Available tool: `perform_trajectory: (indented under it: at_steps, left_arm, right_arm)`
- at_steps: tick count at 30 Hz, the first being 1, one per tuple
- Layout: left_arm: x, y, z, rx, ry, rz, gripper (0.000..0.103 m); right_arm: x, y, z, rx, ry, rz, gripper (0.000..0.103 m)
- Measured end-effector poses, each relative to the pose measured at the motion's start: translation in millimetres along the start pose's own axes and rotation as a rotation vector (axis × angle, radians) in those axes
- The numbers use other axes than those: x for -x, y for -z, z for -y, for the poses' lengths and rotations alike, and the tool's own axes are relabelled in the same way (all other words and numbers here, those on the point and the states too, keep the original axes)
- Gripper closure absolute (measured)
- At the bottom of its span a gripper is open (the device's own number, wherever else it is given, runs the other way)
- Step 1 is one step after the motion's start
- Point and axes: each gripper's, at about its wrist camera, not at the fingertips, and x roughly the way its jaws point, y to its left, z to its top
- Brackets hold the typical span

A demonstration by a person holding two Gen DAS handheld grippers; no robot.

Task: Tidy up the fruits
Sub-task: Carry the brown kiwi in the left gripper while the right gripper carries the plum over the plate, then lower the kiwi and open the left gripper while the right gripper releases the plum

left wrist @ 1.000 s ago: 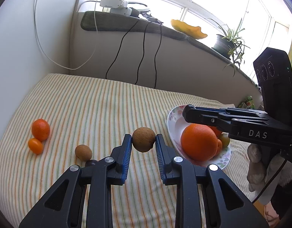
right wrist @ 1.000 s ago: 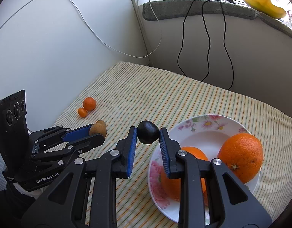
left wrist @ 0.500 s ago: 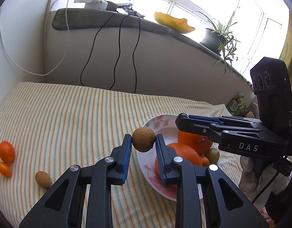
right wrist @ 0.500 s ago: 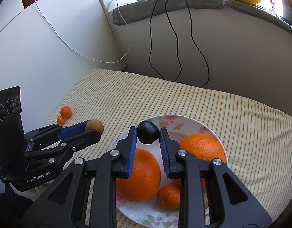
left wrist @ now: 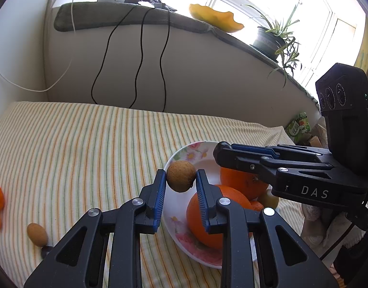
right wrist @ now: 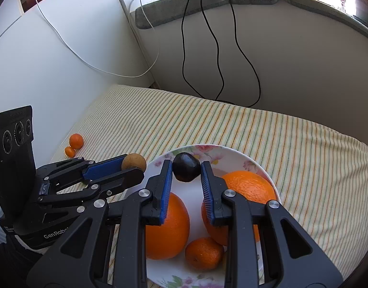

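My left gripper [left wrist: 181, 178] is shut on a round brown fruit [left wrist: 181, 176], held above the near left rim of the flowered white plate [left wrist: 184, 153]. My right gripper [right wrist: 186, 168] is shut on a dark, near-black fruit [right wrist: 186, 170] over the plate [right wrist: 260, 165]. On the plate lie two large oranges [right wrist: 168, 225] [right wrist: 249, 187], a small mandarin [right wrist: 204, 253] and a greenish fruit [left wrist: 269, 198]. The right gripper [left wrist: 218, 151] reaches in from the right in the left wrist view; the left gripper [right wrist: 133, 165] shows at left in the right wrist view.
On the striped cloth [left wrist: 76, 148] to the left lie an oval brown fruit [left wrist: 37, 234] and two small mandarins [right wrist: 76, 141] [right wrist: 70, 151]. Cables [left wrist: 138, 55] hang down the back wall from a sill with a potted plant [left wrist: 270, 38]. A gloved hand [left wrist: 315, 218] holds the right gripper.
Both grippers have moved toward the plate with their fruits. The brown fruit now hangs over the plate's rim, and the dark fruit sits further over the plate. The loose fruits have slid to the left edge of view.
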Motion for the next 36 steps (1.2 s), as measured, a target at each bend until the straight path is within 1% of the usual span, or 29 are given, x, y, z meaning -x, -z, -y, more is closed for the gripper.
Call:
perform_trajectory:
  at_steps: [8,9,10,12,14,15,16,19,20,23,25,28,33,36]
  left_arm:
    - [-1.4,-0.4,5.5,-0.026,0.000,-0.002,0.079]
    - [-1.8,-0.2,5.8,-0.027,0.000,-0.004,0.078]
    - [-2.3,-0.1,6.0,-0.028,0.000,-0.006,0.076]
    - [-2.7,-0.2,6.1,-0.026,0.001,-0.007,0.075]
    - [-2.5,-0.2,7.2,-0.030,0.004,-0.008,0.074]
    - [-2.5,-0.1,8.1,-0.033,0.003,-0.008,0.071]
    - [-2.2,-0.2,8.9,-0.034,0.002,-0.006,0.070]
    - [-0.9,0.2,10.4,-0.033,0.000,-0.003,0.070]
    - [-0.6,0.6,10.5,-0.033,-0.001,-0.002,0.070]
    - [-0.1,1.5,10.1,-0.029,-0.005,-0.001,0.068]
    - [0.6,2.2,9.9,-0.027,-0.009,-0.001,0.060]
    - [2.8,2.9,10.1,-0.029,-0.013,0.000,0.056]
    - [8.5,4.3,9.5,-0.024,-0.020,0.009,0.054]
    - [13.1,5.3,9.3,-0.027,-0.027,0.018,0.045]
  right_arm:
    - [-0.2,-0.5,3.9,-0.023,-0.008,0.000,0.077]
    - [1.0,0.5,3.4,-0.025,-0.004,0.001,0.077]
    - [1.7,0.9,3.3,-0.028,-0.002,0.002,0.077]
    - [2.6,1.2,4.6,-0.035,-0.001,0.005,0.076]
    - [4.5,1.3,6.3,-0.044,-0.006,0.013,0.065]
    - [5.9,1.5,7.1,-0.051,-0.018,0.019,0.063]
    - [7.1,0.1,7.8,-0.059,-0.022,0.022,0.059]
    - [11.1,-1.2,5.5,-0.054,-0.002,0.038,0.049]
    - [12.5,-1.6,4.6,-0.051,0.001,0.042,0.047]
    - [15.9,-2.6,2.6,-0.050,0.001,0.050,0.044]
    - [17.9,-2.8,0.6,-0.049,0.002,0.055,0.042]
    - [20.5,-3.4,-1.9,-0.048,0.004,0.061,0.038]
    - [23.8,-3.6,-4.9,-0.049,0.007,0.066,0.037]
    - [26.5,-2.9,-6.3,-0.052,0.010,0.071,0.029]
